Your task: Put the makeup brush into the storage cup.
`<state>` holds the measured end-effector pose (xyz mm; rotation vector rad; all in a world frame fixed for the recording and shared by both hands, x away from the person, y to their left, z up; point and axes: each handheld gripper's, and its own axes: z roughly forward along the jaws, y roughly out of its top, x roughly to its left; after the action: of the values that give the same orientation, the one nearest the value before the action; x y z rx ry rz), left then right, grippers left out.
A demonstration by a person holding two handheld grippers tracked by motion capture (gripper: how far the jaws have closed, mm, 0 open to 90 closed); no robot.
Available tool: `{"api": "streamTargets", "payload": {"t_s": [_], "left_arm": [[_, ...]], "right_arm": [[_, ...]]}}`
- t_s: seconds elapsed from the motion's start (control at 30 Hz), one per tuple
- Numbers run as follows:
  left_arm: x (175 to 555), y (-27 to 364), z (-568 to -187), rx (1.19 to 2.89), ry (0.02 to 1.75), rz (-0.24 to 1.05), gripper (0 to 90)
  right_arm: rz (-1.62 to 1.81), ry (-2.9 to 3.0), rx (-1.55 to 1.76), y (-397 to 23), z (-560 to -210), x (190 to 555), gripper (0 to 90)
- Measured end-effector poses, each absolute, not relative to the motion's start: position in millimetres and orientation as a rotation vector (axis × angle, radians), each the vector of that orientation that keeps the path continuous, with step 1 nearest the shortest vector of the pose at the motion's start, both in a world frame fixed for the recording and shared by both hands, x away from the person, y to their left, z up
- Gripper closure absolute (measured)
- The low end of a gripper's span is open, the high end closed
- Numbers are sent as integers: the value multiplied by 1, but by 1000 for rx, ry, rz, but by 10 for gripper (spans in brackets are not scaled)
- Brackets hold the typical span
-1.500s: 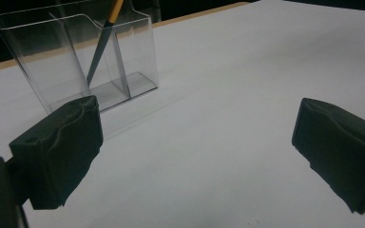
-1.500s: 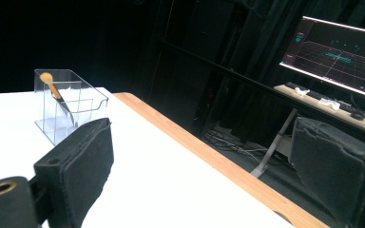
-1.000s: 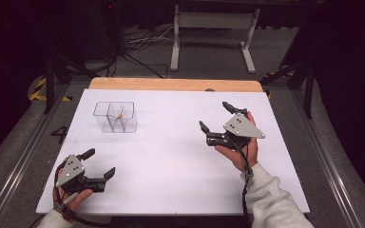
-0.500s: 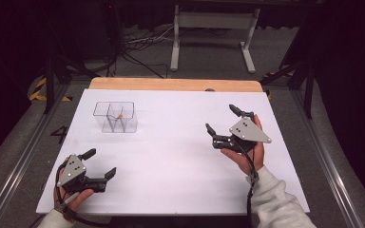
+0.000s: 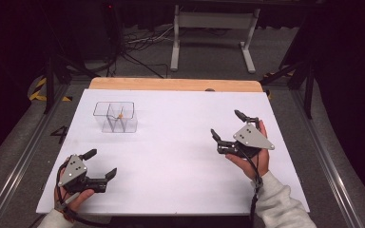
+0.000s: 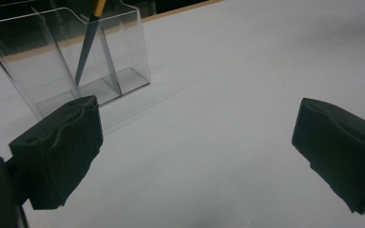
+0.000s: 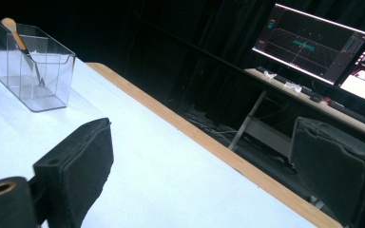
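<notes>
Right claw (image 5: 227,128) wide open, holding nothing, pulled back toward the counter's right edge compared with a second ago. Looks like a retreat, job probably wrapping up. Left claw (image 5: 100,163) open too, parked low. Up ahead of it and far left of the right one: clear organizer (image 5: 115,117), brush (image 6: 88,40) leaning inside one compartment, others empty.
</notes>
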<state>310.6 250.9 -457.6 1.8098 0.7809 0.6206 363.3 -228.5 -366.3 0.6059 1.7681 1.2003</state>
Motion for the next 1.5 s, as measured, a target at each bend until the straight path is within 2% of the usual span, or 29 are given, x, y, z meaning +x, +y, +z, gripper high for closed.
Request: {"api": "streamTargets", "payload": {"t_s": [1.5], "left_arm": [[310,249,-457,1814,768,624,37]], "right_arm": [[1135,1802,635,-259,-390,348,75]]}}
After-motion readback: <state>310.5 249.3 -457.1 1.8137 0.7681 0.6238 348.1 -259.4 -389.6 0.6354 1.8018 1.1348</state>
